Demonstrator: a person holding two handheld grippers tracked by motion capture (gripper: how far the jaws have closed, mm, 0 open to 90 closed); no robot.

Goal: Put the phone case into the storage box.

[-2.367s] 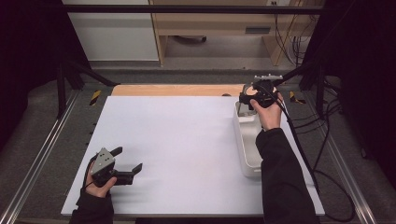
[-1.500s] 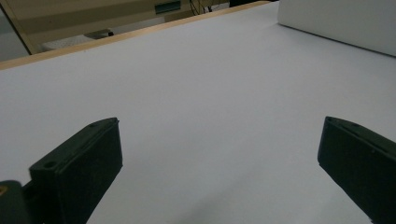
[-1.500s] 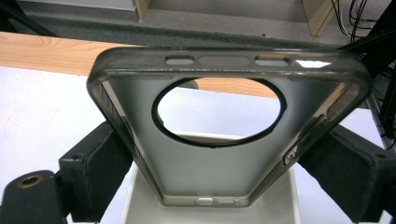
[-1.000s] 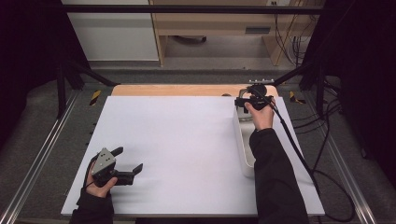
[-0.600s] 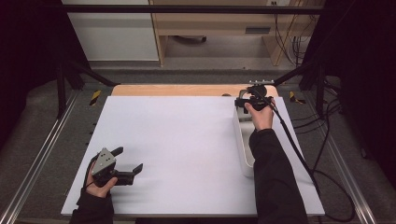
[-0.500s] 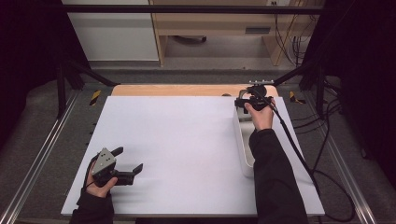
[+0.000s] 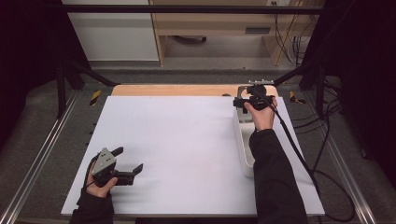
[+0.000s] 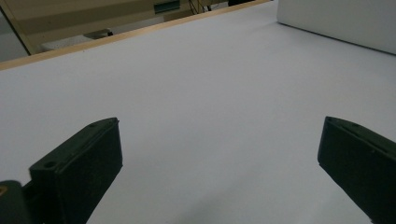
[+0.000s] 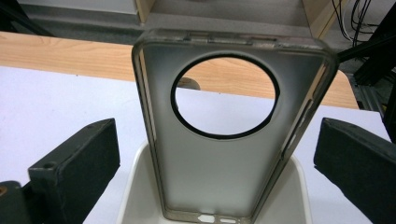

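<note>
The phone case (image 9: 229, 135) stands upright at the far end of the white tray (image 7: 243, 149), near the far right corner of the surface (image 7: 187, 140). It is translucent and greyish, with a large round hole in its upper half and small cut-outs along its bottom edge. In the right gripper view its open inner side faces the camera and its lower end sits inside the tray's far end.

The right gripper (image 7: 252, 99) is held above that far end of the tray, with the person's hand around it and a black cable trailing off towards the right edge of the surface. Its fingers (image 9: 74, 172) are spread wide, one on each side of the case and clear of it, so they hold nothing. Whether anything else supports the case cannot be told.

The left gripper (image 7: 126, 163) rests low near the front left corner of the surface, well apart from the tray. The person's left hand (image 7: 100, 179) grips it from behind, and a grey three-cornered plate sits on top. Its fingers (image 8: 79, 172) are also wide open, with only bare white surface between them. In the left gripper view the tray's white side wall appears at the upper right.
</note>
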